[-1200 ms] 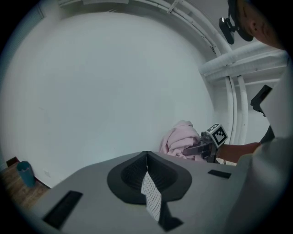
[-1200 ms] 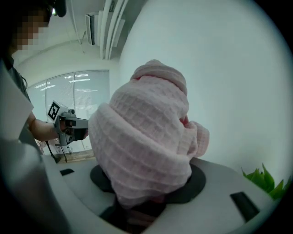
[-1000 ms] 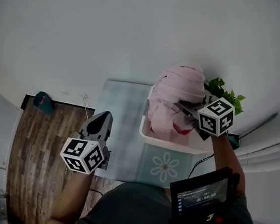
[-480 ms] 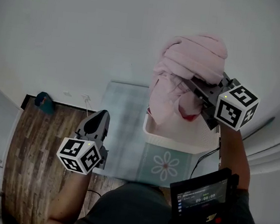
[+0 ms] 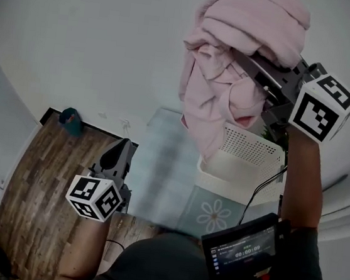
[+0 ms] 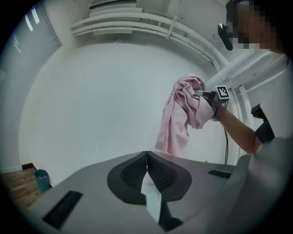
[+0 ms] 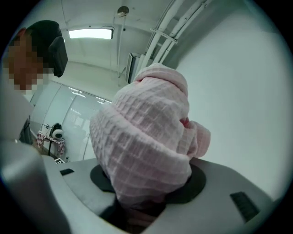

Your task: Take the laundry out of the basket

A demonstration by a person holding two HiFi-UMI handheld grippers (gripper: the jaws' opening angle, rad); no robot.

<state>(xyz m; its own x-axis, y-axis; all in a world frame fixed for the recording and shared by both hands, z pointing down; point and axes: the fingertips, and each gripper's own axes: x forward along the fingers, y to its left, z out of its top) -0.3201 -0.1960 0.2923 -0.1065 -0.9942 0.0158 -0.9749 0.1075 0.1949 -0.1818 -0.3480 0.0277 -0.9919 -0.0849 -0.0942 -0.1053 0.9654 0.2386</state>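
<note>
A bundle of pink laundry (image 5: pixel 234 67) hangs high in the air, its tail dangling above the white perforated basket (image 5: pixel 242 157). My right gripper (image 5: pixel 255 67) is shut on the bundle's upper folds. In the right gripper view the waffle-textured pink cloth (image 7: pixel 146 146) fills the space between the jaws and hides the pads. My left gripper (image 5: pixel 123 149) is low at the left, away from the basket, with its jaws shut and nothing in them. In the left gripper view its closed tips (image 6: pixel 146 157) point toward the hanging pink laundry (image 6: pixel 183 114) and the right gripper (image 6: pixel 203 94).
The basket stands on a pale table (image 5: pixel 159 166), beside a mat with a flower print (image 5: pixel 213 214). Wooden floor (image 5: pixel 37 182) with a teal object (image 5: pixel 70 118) lies to the left. A screen device (image 5: pixel 243 252) hangs on the person's chest, with a cable (image 5: pixel 264 185) running toward the basket.
My right gripper has risen with the pink laundry, lifting it from the basket's rim to well above it. The left gripper has hardly moved.
</note>
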